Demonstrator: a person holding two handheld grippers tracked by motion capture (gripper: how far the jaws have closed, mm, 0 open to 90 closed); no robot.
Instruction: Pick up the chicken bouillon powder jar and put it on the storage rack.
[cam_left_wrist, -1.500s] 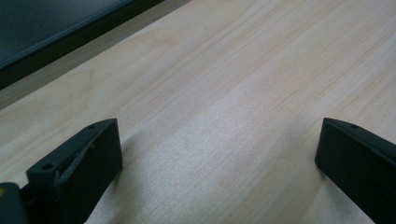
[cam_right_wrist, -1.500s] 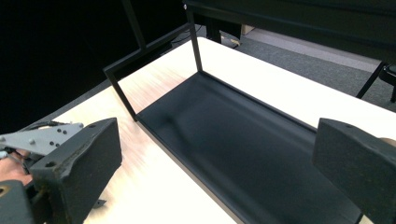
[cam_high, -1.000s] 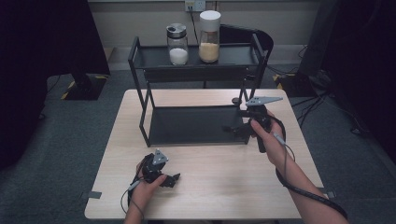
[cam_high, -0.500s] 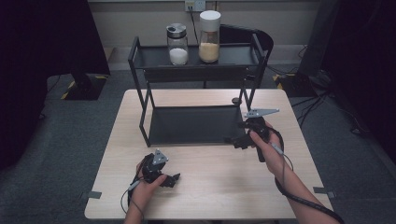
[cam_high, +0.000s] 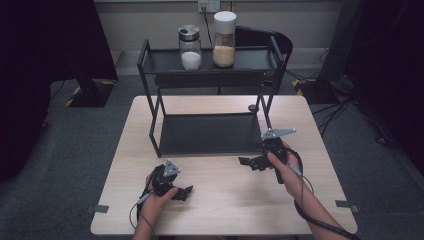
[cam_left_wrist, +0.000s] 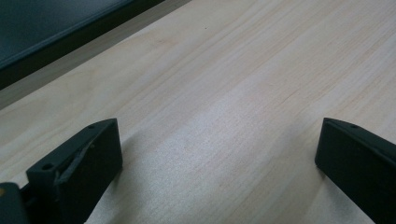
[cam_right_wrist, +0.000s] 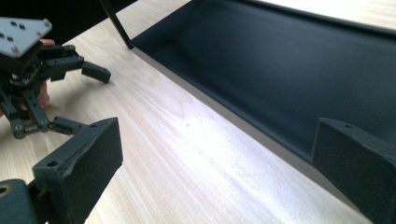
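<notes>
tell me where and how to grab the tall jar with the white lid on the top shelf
Grip the tall jar around its glass body, just below the white lid, with the claw level. Come from the front right: it stands upright, and the shorter jar sits close on its left, so a jaw would have little room there. The right claw, open over the table, looks the nearer one.

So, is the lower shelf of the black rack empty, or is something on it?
Empty. The lower shelf shows a bare dark surface in the high view and the right gripper view; both jars stand on the upper shelf.
</notes>
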